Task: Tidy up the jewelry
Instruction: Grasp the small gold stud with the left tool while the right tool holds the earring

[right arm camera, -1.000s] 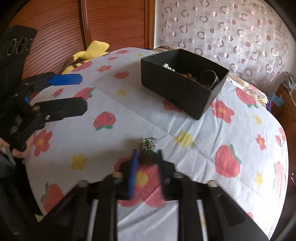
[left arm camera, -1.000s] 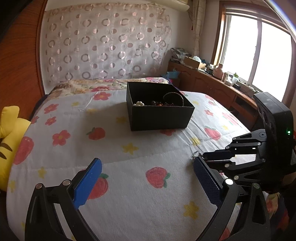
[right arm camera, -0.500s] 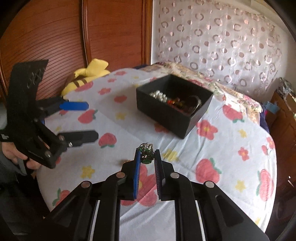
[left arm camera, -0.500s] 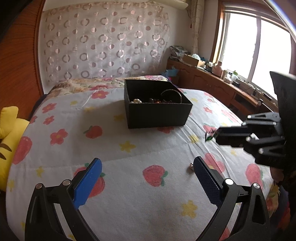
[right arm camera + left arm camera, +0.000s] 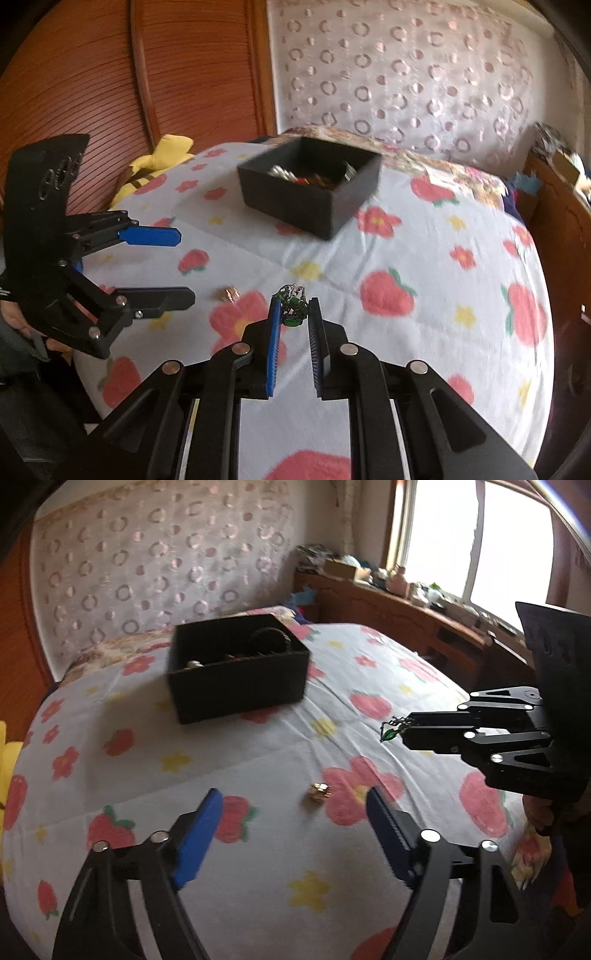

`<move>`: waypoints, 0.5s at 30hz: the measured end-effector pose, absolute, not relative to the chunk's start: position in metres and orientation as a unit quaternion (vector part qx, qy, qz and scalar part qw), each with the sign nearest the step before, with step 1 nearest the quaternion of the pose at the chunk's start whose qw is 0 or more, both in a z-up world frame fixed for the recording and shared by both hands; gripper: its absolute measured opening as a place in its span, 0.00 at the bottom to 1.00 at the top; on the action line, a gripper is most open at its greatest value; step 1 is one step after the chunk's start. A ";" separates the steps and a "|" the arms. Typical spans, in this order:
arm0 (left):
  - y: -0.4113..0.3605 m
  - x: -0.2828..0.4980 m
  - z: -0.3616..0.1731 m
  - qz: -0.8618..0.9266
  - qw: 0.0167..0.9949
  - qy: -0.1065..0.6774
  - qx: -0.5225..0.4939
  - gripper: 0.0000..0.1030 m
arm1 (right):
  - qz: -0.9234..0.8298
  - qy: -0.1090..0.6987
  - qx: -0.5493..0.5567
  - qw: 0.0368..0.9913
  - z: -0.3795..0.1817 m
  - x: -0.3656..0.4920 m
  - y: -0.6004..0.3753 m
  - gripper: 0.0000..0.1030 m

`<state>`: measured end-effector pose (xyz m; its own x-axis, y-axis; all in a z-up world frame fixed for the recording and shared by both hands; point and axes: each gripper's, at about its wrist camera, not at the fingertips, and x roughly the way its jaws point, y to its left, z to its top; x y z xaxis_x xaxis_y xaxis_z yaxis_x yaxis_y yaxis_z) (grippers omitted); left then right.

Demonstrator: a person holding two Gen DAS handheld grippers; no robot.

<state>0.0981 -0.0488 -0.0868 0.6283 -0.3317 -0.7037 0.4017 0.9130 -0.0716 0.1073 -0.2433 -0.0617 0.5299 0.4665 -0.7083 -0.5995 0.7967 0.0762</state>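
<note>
Big bed point(image 5: 258, 849) under everything, white cover printed with strawberries and little flowers. Wood-slat headboard point(image 5: 92, 74) off beyond the left gripper, circle-patterned curtain point(image 5: 155, 561) way out ahead of both. Bright window point(image 5: 443, 535) over a cluttered wooden counter point(image 5: 399, 609) far past the right gripper. Bit of a yellow plush point(image 5: 162, 158) up against the headboard.

Black open box point(image 5: 236, 686) sitting on the cover well ahead of both grippers, already loaded with jewelry: pearls, some reddish beads, a dark bangle, kinda blurry though.

Left gripper point(image 5: 291, 808) pointing down at the bed, blue pads spread apart, jaws just been narrowing a bit, gripping nothing. Little gold-coloured trinket point(image 5: 318, 791) lying on the cover just ahead of the tips, between the two fingers' lines but not touched. Can't make out exactly what it is, ring or earring maybe.

Right gripper point(image 5: 293, 314) up off the cover, off to the left gripper's right, clamped nearly closed on a small green-and-silver jewelry piece point(image 5: 292, 306) pinched right at the fingertips, with a green drop dangling from the tips in the left camera.
</note>
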 end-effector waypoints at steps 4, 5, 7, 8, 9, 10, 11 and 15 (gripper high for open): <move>-0.062 0.100 -0.091 -0.207 0.895 0.391 0.064 0.58 | 0.297 0.384 -0.073 0.871 -0.074 0.108 -0.252 0.16; -0.064 0.101 -0.092 -0.207 0.893 0.394 0.066 0.55 | 0.296 0.385 -0.070 0.871 -0.077 0.108 -0.253 0.16; -0.067 0.104 -0.094 -0.205 0.891 0.399 0.070 0.53 | 0.295 0.386 -0.067 0.872 -0.080 0.108 -0.255 0.16; -0.069 0.106 -0.095 -0.204 0.891 0.400 0.071 0.51 | 0.294 0.385 -0.065 0.872 -0.081 0.108 -0.255 0.16; -0.070 0.107 -0.096 -0.202 0.890 0.402 0.072 0.49 | 0.294 0.382 -0.064 0.874 -0.080 0.108 -0.256 0.16; -0.070 0.108 -0.098 -0.200 0.889 0.405 0.074 0.47 | 0.294 0.381 -0.063 0.874 -0.081 0.108 -0.256 0.16; -0.071 0.109 -0.098 -0.199 0.889 0.407 0.075 0.44 | 0.292 0.381 -0.063 0.875 -0.081 0.108 -0.256 0.16; -0.074 0.113 -0.102 -0.196 0.886 0.412 0.083 0.35 | 0.291 0.378 -0.062 0.877 -0.082 0.107 -0.256 0.16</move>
